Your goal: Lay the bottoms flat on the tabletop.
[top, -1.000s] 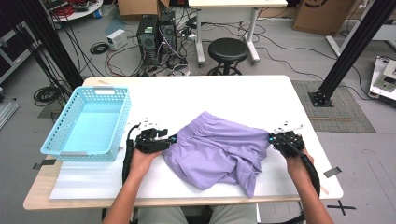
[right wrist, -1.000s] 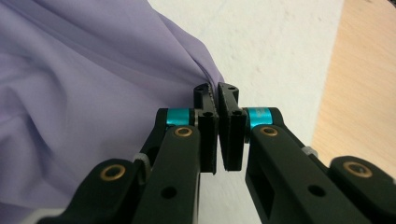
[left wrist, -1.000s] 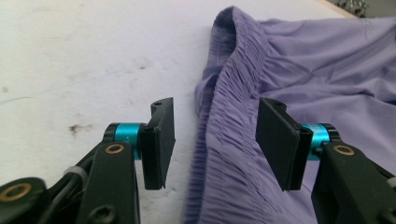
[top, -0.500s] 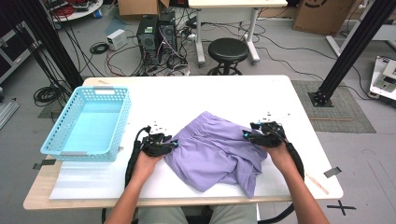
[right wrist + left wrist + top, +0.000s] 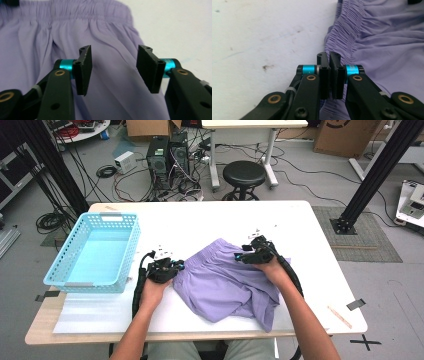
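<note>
Purple shorts (image 5: 227, 277) lie between grippers; left gripper (image 5: 329, 58) is pressed together at waistband edge, nothing visibly pinched; right gripper (image 5: 113, 67) is spread wide over cloth.

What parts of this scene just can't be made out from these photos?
- Left gripper: jaws nearly together; cloth pinched or not, the left gripper view cannot settle.
- Purple shorts: high view, folds hide the underside and leg openings.
- Blue basket: high view, its near wall hides part of the floor.

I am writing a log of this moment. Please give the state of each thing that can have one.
Purple shorts: crumpled, lying on the table.
Blue basket: upright, empty.
Left gripper: fingers closed at the shorts' edge.
Right gripper: fingers open over the shorts.
</note>
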